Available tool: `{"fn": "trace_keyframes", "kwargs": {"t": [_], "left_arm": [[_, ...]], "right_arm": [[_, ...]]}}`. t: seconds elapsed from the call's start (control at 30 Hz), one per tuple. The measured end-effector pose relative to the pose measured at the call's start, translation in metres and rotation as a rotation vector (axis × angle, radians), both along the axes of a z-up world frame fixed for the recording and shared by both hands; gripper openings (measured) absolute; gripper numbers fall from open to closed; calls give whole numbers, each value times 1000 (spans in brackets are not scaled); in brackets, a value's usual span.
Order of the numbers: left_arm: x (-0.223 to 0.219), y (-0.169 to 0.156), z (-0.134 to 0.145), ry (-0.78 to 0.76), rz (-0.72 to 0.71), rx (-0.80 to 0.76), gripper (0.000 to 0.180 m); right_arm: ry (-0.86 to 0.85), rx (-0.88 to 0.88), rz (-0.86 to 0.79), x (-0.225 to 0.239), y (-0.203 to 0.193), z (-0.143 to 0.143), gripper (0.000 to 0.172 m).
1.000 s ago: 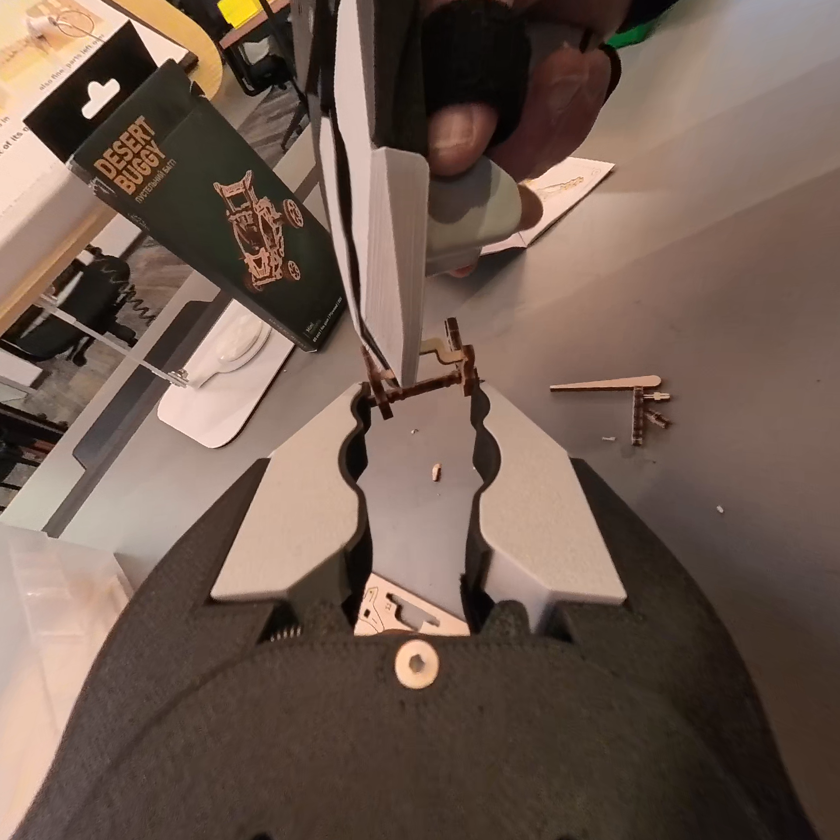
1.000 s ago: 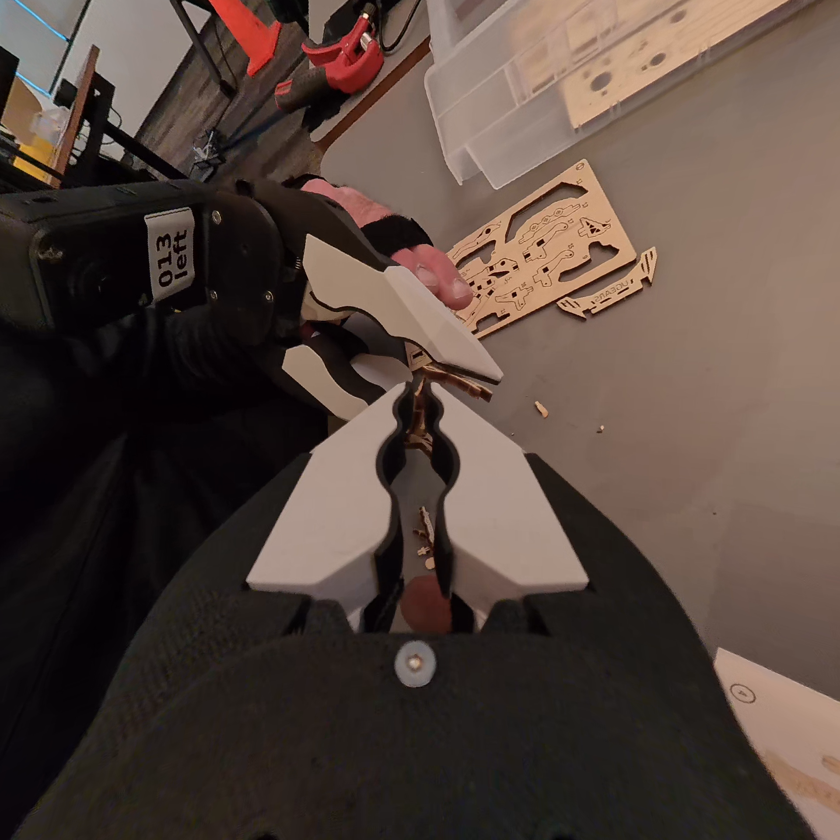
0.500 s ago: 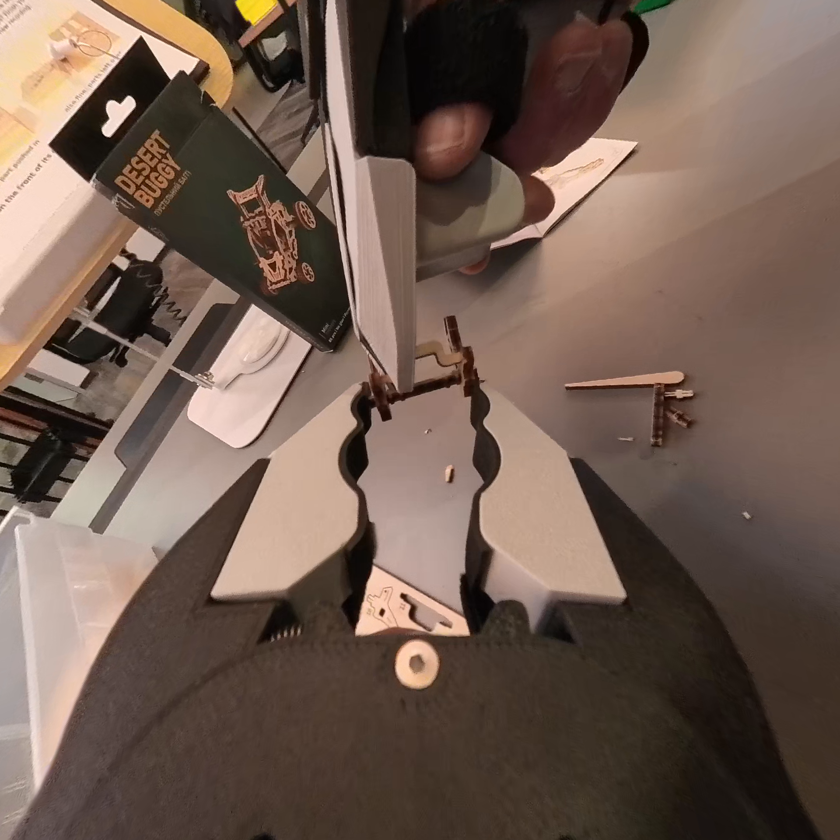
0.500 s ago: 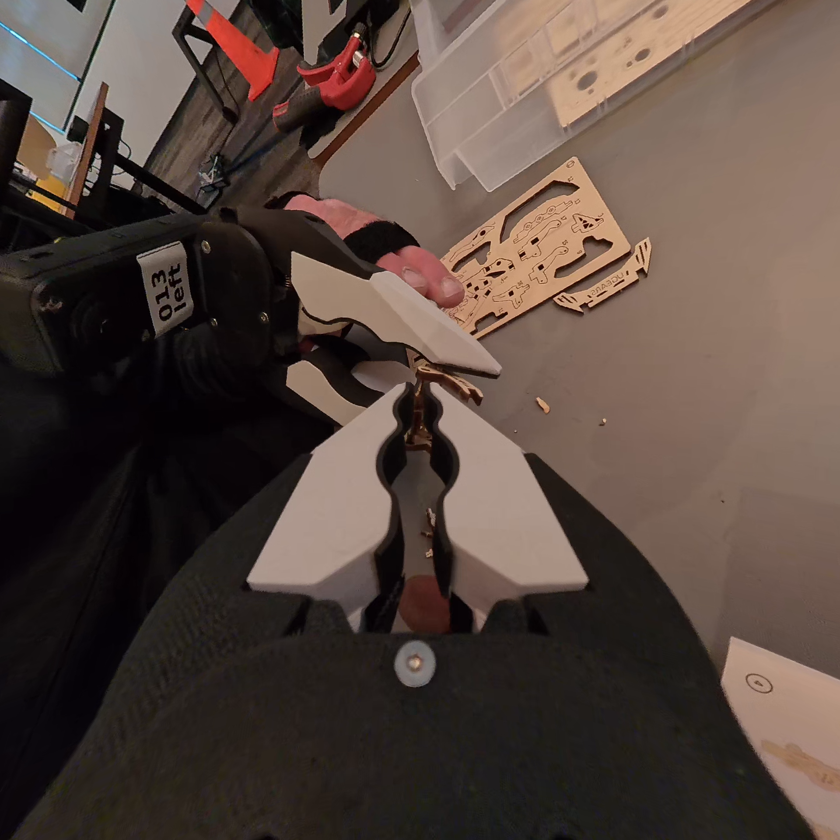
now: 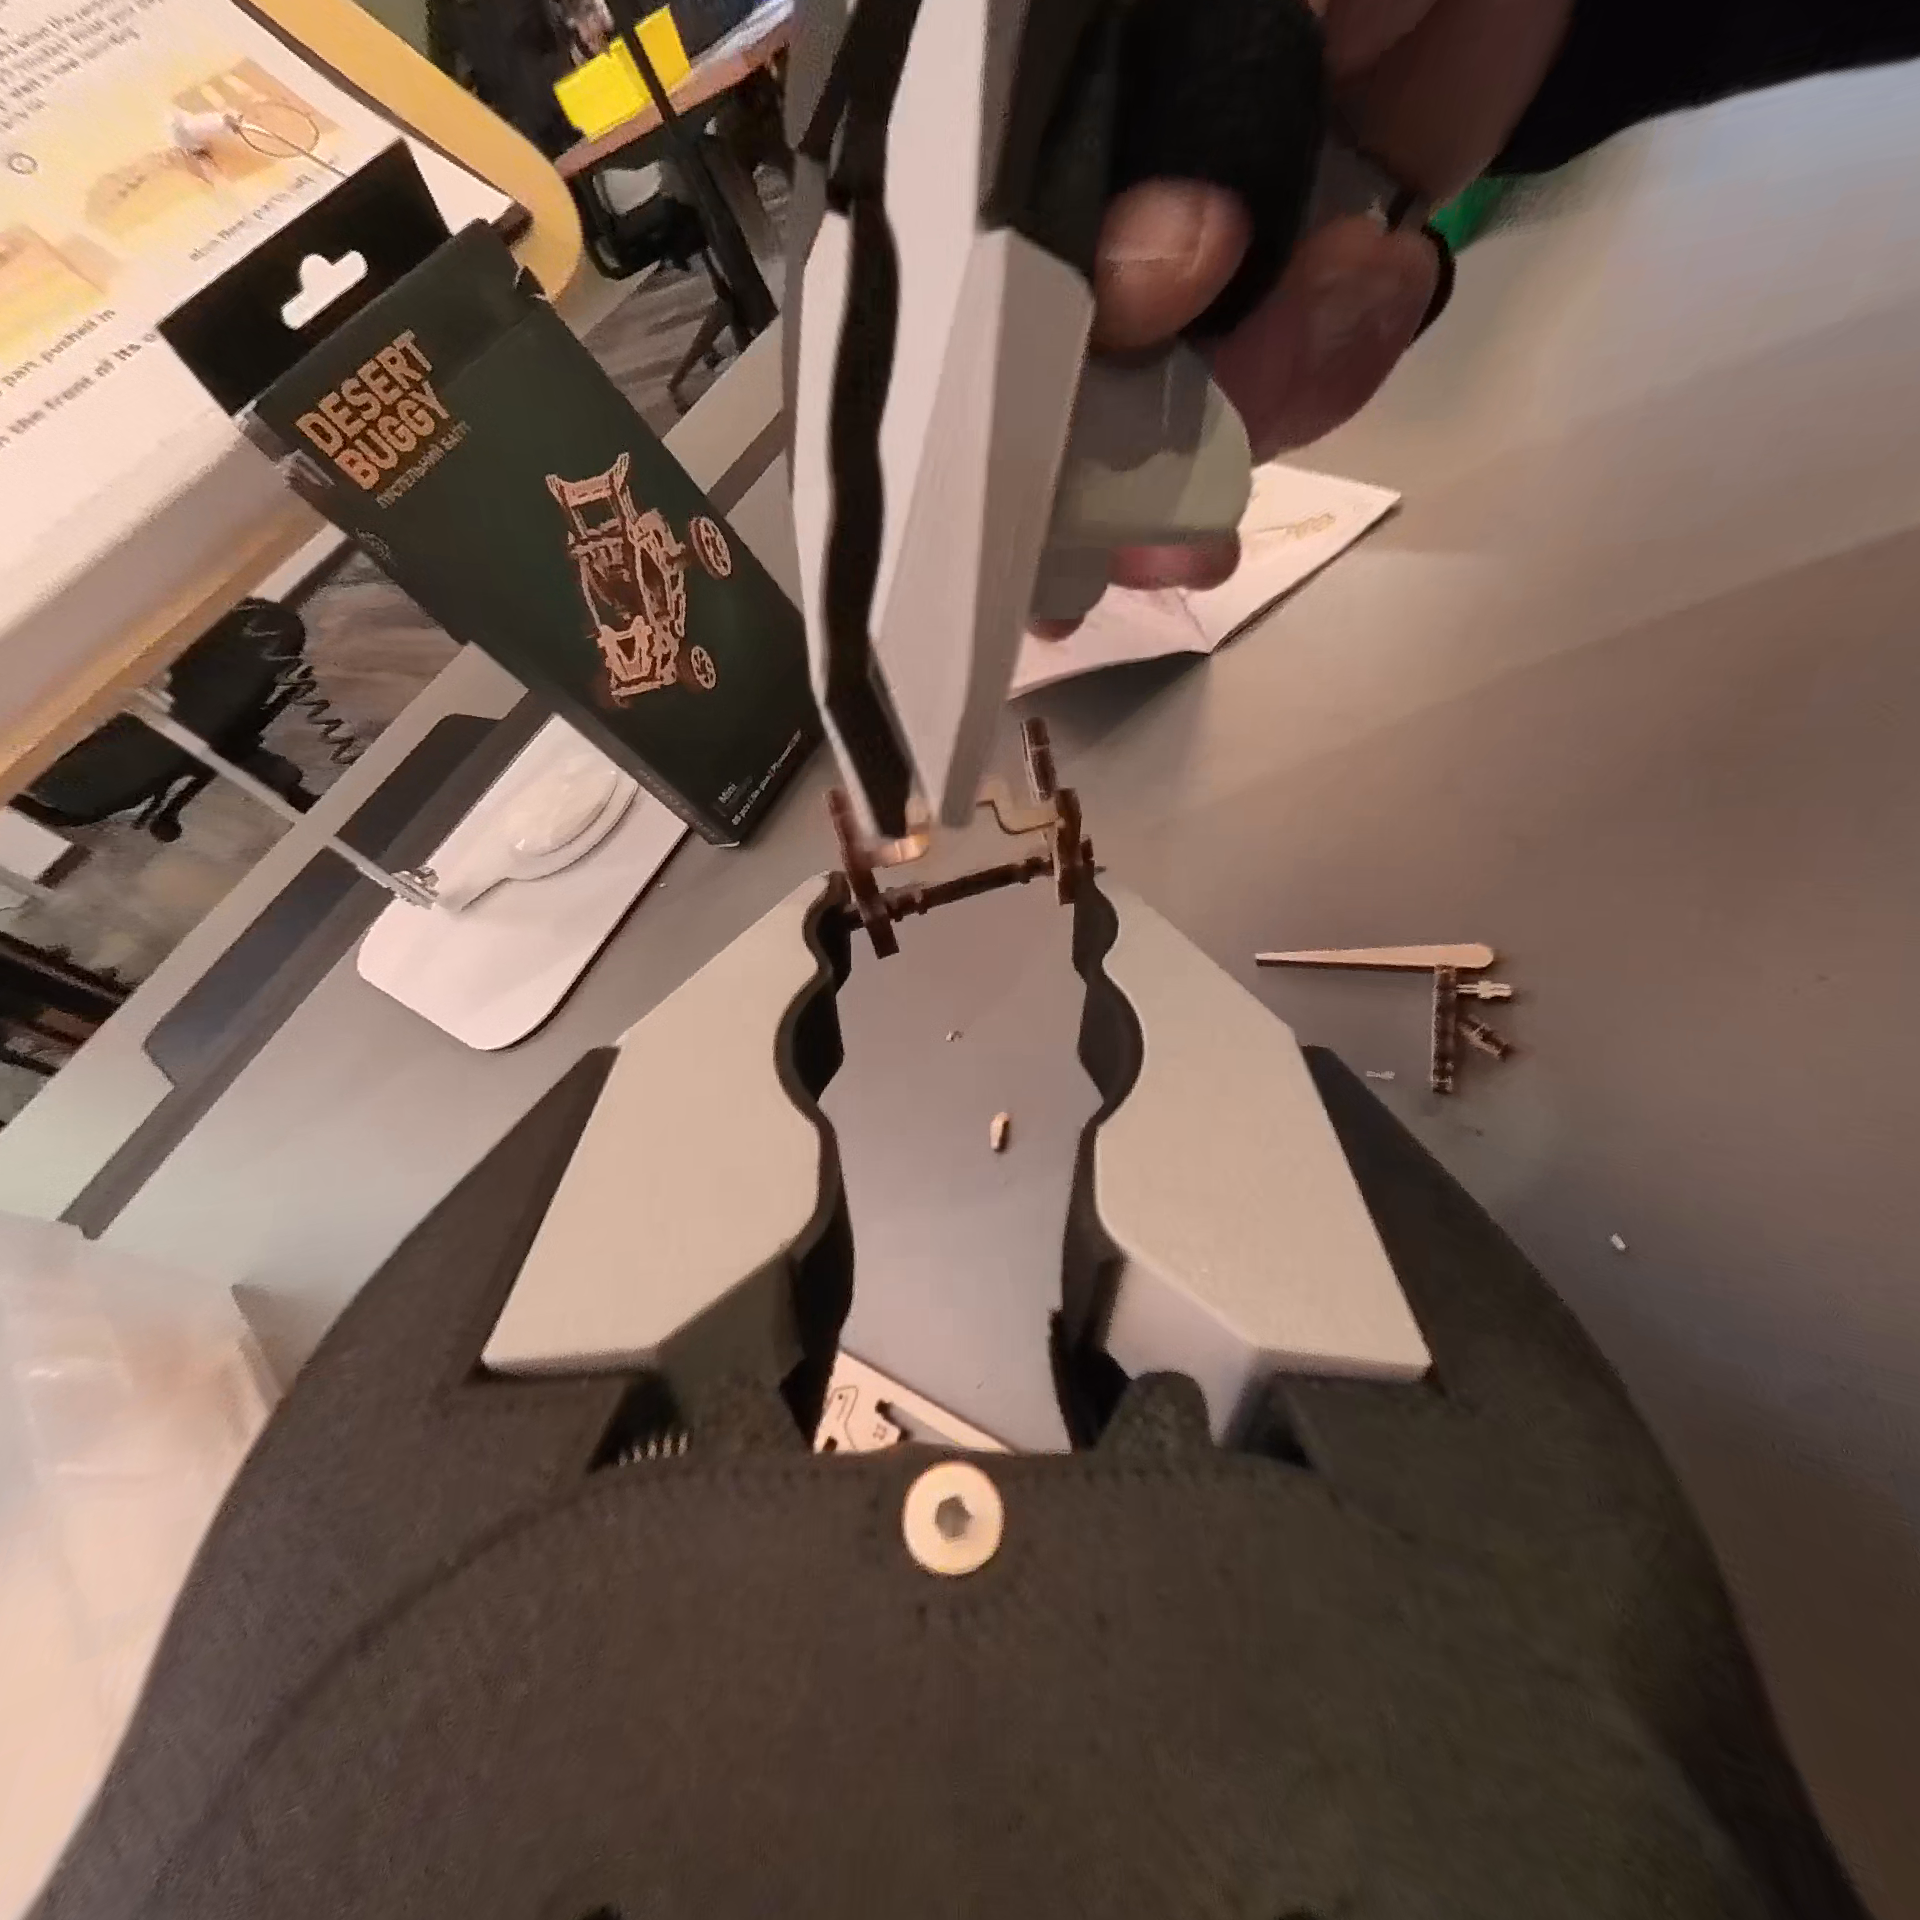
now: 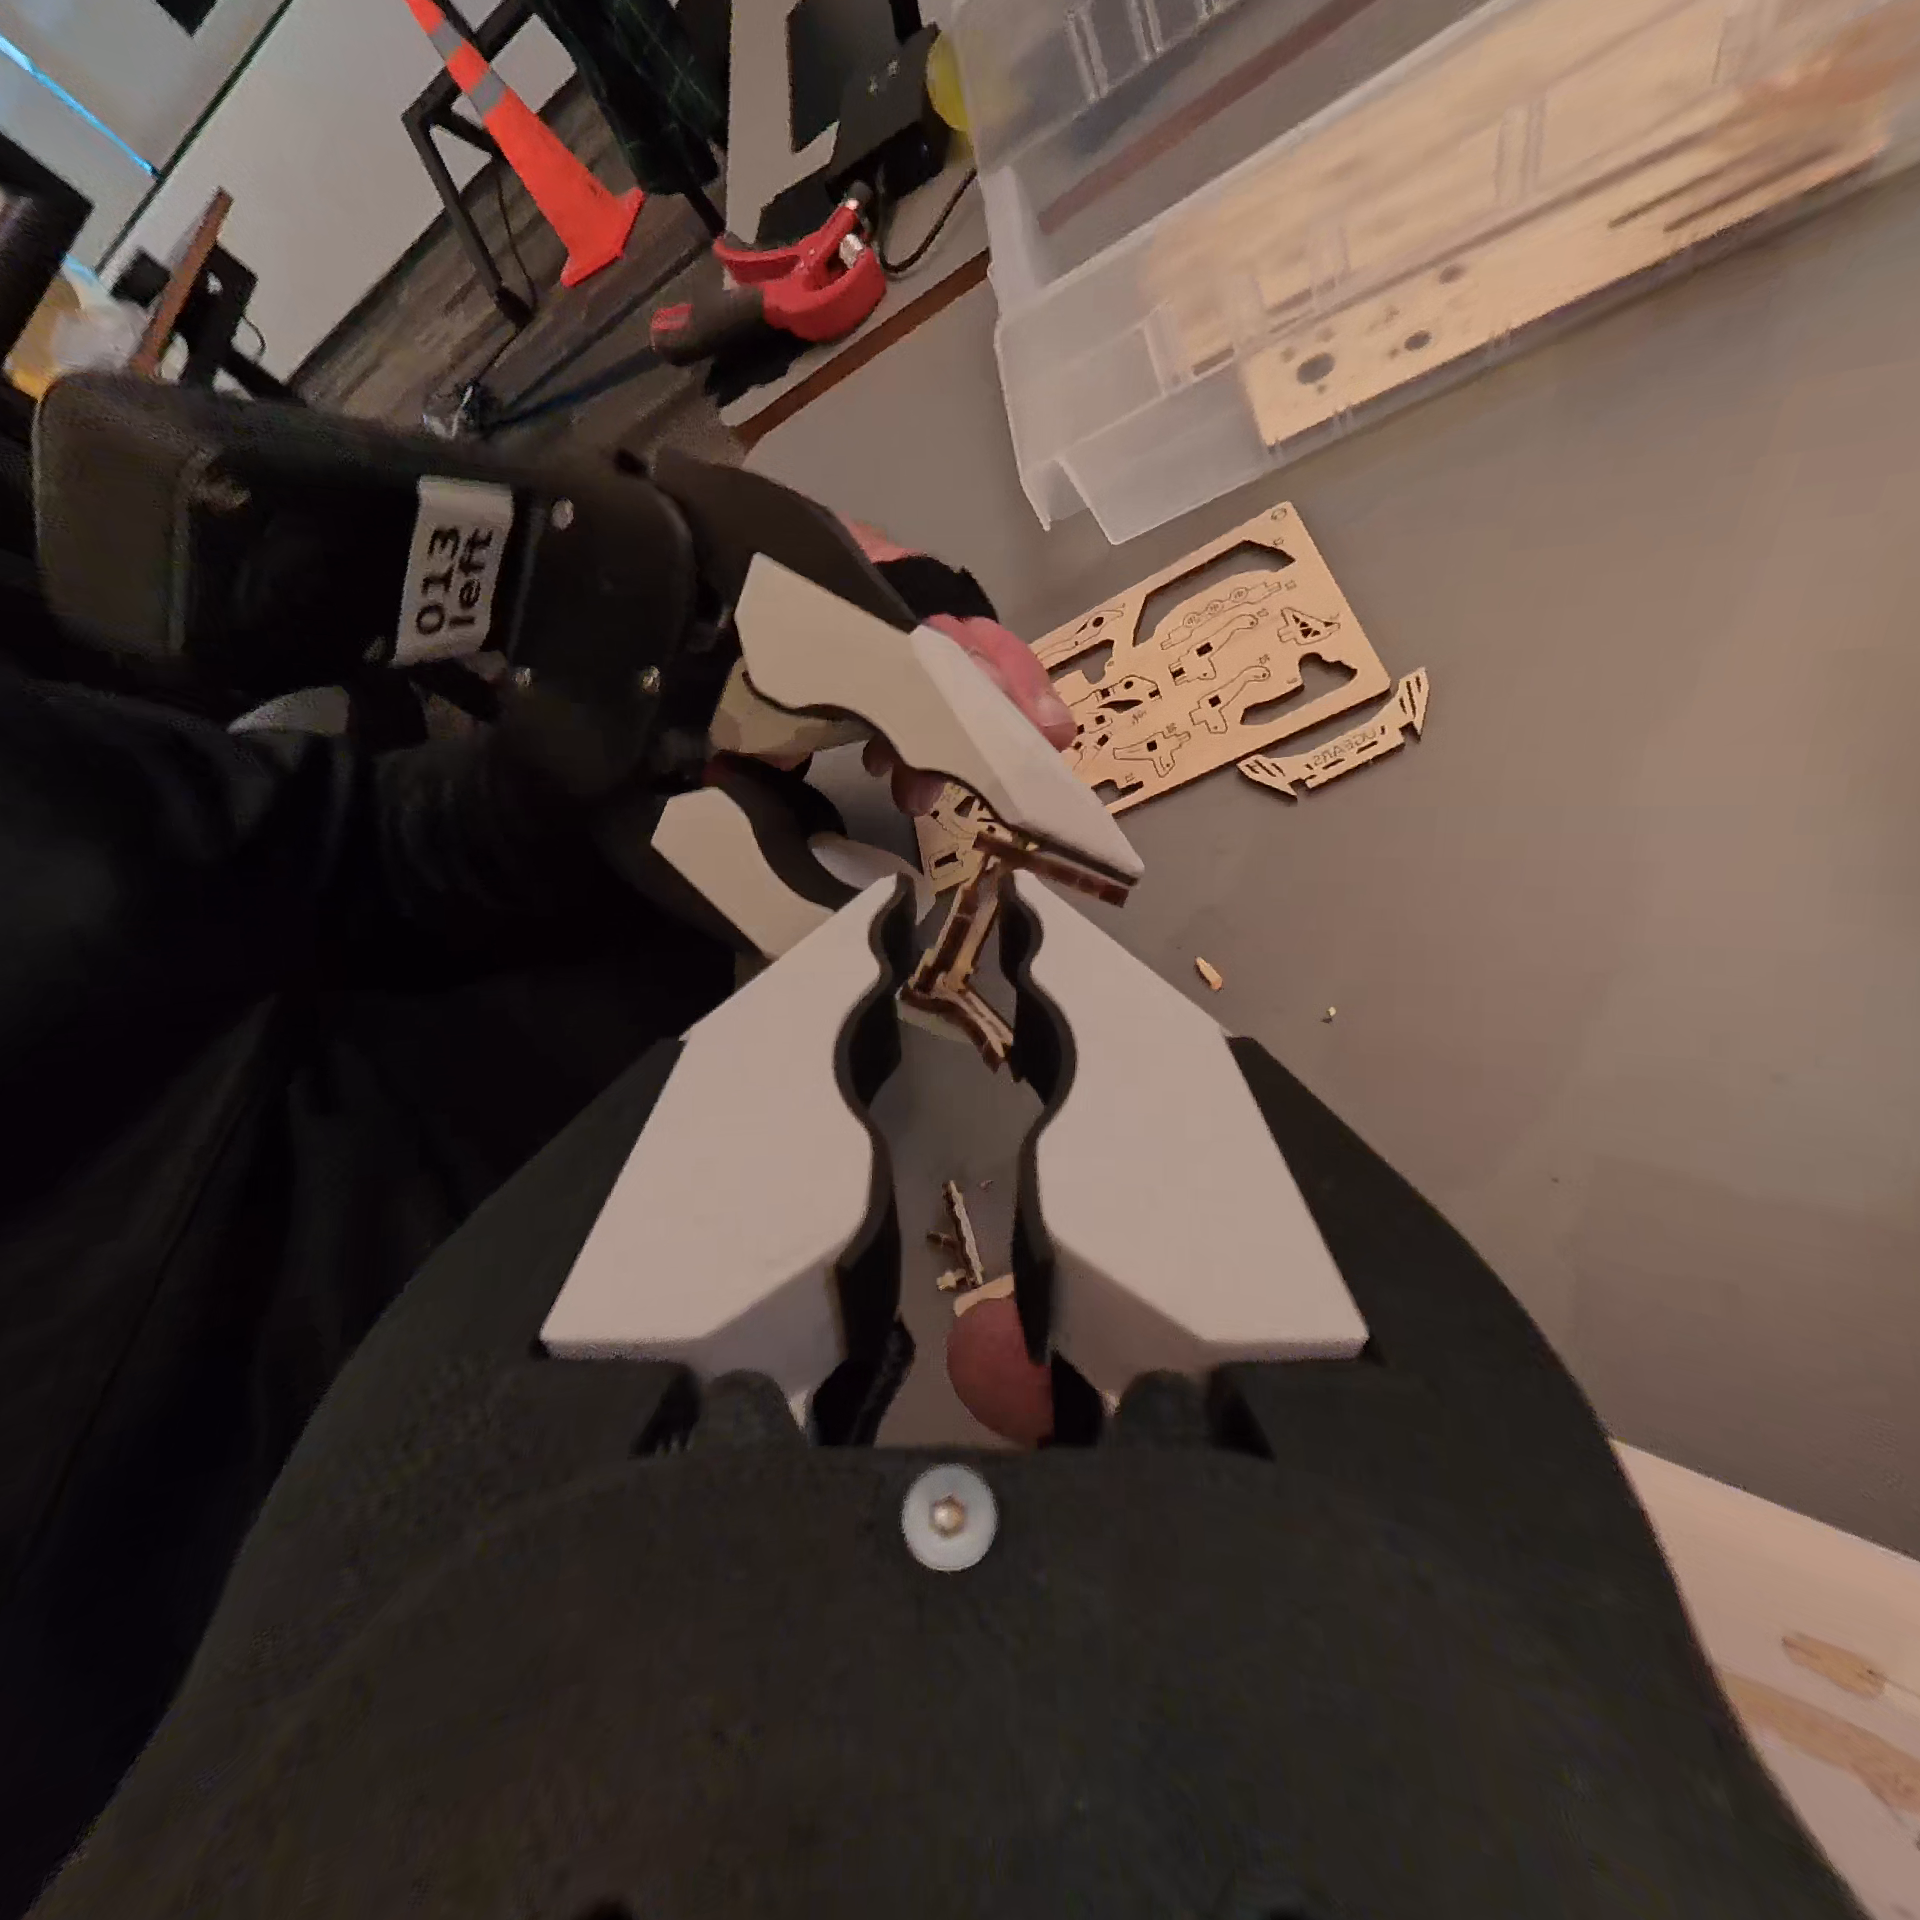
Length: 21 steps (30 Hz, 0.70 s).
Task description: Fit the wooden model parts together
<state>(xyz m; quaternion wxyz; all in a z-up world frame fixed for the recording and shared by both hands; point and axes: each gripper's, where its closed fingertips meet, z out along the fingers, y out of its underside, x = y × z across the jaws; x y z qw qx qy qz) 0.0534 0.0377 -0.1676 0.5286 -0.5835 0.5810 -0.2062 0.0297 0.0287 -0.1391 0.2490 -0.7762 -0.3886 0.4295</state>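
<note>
**Supervisor:** Status at the left gripper [image 5: 961, 904]?

**Operator:** I hold its jaws wide, with the pads pressed on both ends of the wooden sub-assembly [image 5: 966, 883], above the tabletop [image 5: 1558, 727].

**Supervisor:** What has changed at the right gripper [image 6: 958, 896]?

**Operator:** Its jaws were shut a second ago and are now parted narrowly. The frame piece [image 6: 951, 966] stands between the pads, no longer clamped. I judge that piece to be seated, since it stays in place unaided.

**Supervisor:** Next action?

**Operator:** I would withdraw the right gripper, then select from the loose parts [image 5: 1444, 997] farther out.
</note>
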Motion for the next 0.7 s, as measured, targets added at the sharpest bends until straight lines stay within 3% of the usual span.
{"fn": "trace_keyframes", "kwargs": {"t": [0.2,0.3,0.4,0.7], "left_arm": [[-2,-9,11,-102,-90,-106,41],[-1,-17,18,-136,-155,-167,41],[1,-25,20,-138,-211,-200,41],[5,-37,22,-111,-280,-218,41]], "right_arm": [[-46,291,128,11,-4,20,38],[-160,421,251,15,-11,11,52],[-166,498,346,10,-19,12,62],[-151,542,471,8,-30,9,35]]}}
